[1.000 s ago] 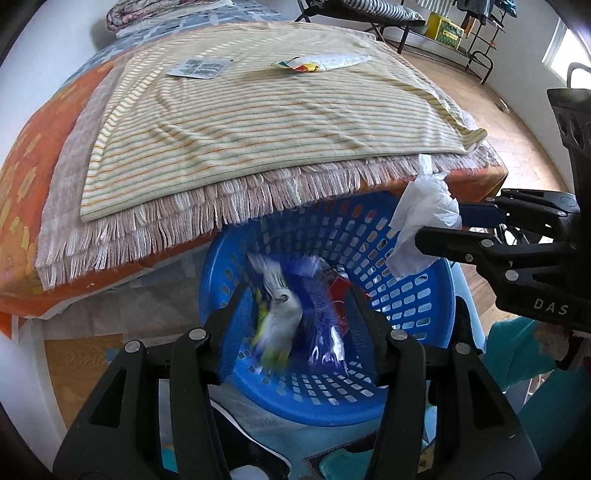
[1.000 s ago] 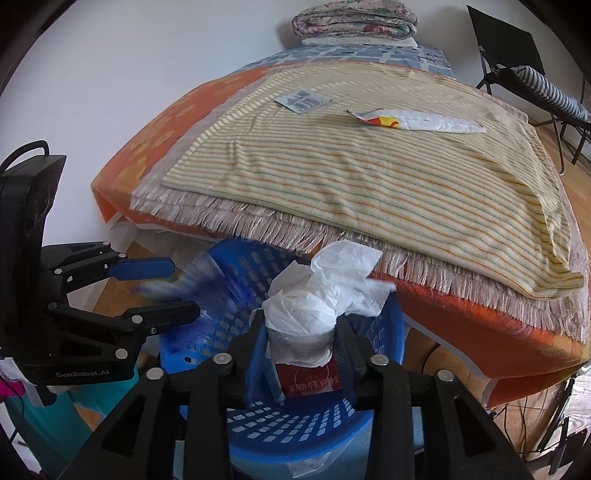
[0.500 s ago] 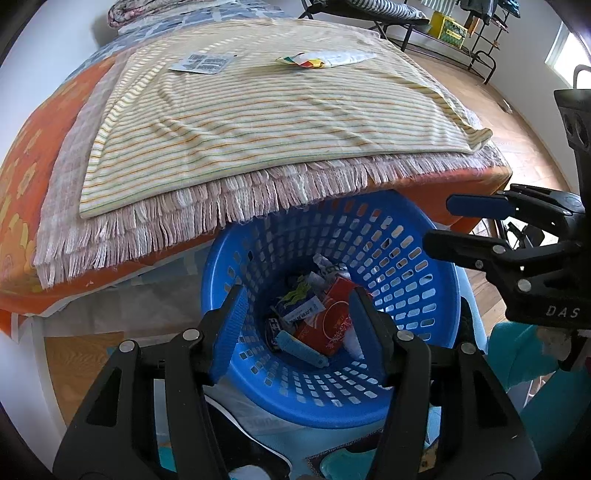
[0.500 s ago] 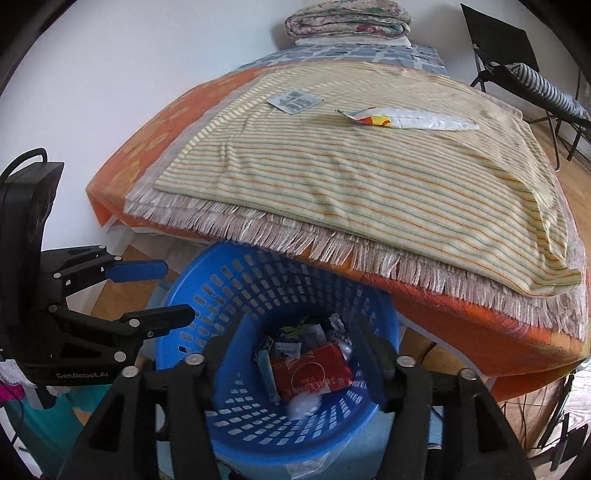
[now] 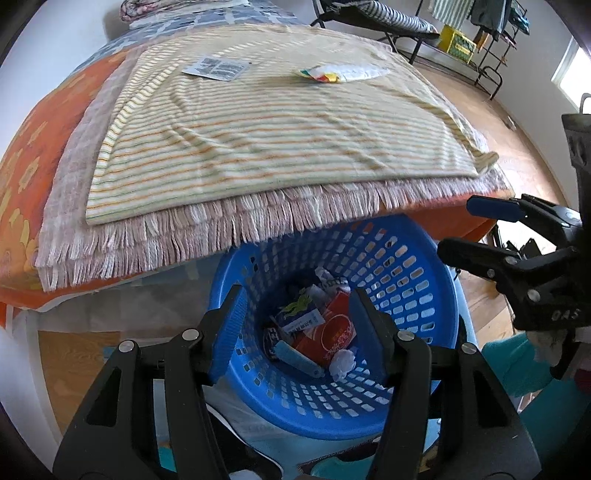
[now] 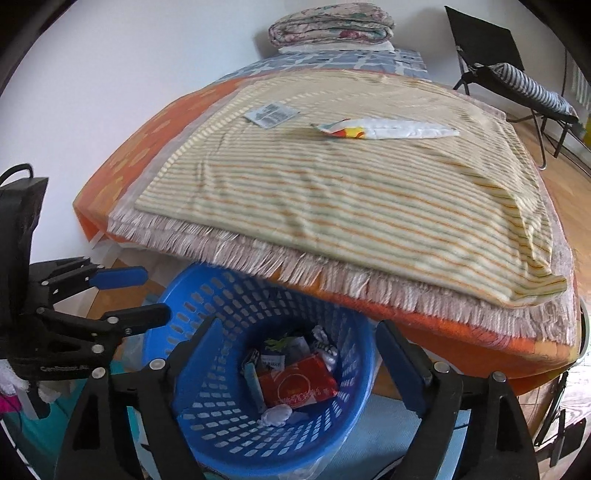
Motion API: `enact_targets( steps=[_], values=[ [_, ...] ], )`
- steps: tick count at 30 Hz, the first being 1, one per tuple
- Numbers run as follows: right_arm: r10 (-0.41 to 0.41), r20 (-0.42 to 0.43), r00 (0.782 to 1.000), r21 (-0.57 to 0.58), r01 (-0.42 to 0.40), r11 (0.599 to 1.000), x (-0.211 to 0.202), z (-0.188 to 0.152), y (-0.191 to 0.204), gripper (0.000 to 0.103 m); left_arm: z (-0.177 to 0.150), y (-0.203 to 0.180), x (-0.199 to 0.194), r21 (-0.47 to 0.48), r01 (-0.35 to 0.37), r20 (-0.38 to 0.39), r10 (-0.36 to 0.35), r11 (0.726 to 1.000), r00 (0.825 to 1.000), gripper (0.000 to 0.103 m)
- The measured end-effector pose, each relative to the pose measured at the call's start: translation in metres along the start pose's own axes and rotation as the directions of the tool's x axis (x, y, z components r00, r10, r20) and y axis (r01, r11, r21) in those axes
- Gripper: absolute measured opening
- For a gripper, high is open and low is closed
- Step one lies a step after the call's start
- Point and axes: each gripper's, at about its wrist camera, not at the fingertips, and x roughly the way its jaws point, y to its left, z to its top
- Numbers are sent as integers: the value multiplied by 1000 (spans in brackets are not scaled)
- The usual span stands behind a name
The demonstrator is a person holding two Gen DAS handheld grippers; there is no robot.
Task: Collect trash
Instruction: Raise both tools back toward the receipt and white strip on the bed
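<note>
Two grippers, both spread wide and holding nothing, poised above blue perforated basket (image 5: 402,266) at foot of bed. Left gripper (image 5: 297,325) fingers well apart, framing basket contents, touching none of it; seen also from right wrist view (image 6: 140,295), jaws parted, hanging over basket's left rim. Right gripper (image 6: 295,354) likewise gaping over basket centre; from left wrist view (image 5: 465,229) out at right, above far rim, jaws apart. Inside basket: red packet (image 6: 299,382), crumpled white tissue (image 6: 275,413), light blue tube-like piece (image 5: 299,356), blue-white carton with green print (image 5: 297,314), a few smaller wrappers too jumbled to tell. Still on striped yellow blanket (image 6: 351,199) atop bed: grey printed sachet (image 6: 271,113) and long white wrapper with red-yellow end (image 6: 384,129), lying near each other, well apart from grippers. Fringed pinkish throw (image 5: 207,229) under blanket, fringe overhanging basket's far edge. Folded quilt (image 6: 330,24) at head of bed. Black folding chair (image 6: 491,51) off right.
</note>
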Motion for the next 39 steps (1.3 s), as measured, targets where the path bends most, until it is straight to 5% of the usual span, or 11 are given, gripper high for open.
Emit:
enact_targets(
  steps=[9, 18, 22, 28, 39],
  values=[
    [2, 30, 1000, 41, -3, 999, -4, 33, -22, 88, 39, 15, -10, -28, -5, 42, 7, 1000, 999, 60],
    [-11, 151, 989, -79, 23, 997, -20, 87, -35, 96, 103, 33, -7, -4, 32, 59, -31, 999, 998, 69],
    [43, 191, 981, -91, -26, 996, -22, 117, -52, 96, 136, 42, 1, -8, 41, 65, -41, 999, 997, 69],
    [64, 127, 990, -53, -58, 997, -4, 165, -82, 96, 183, 46, 16, 86, -3, 90, -5, 996, 996, 69],
    [113, 43, 993, 5, -113, 994, 52, 224, -124, 91, 272, 65, 79, 150, 55, 20, -59, 987, 998, 69]
  ],
)
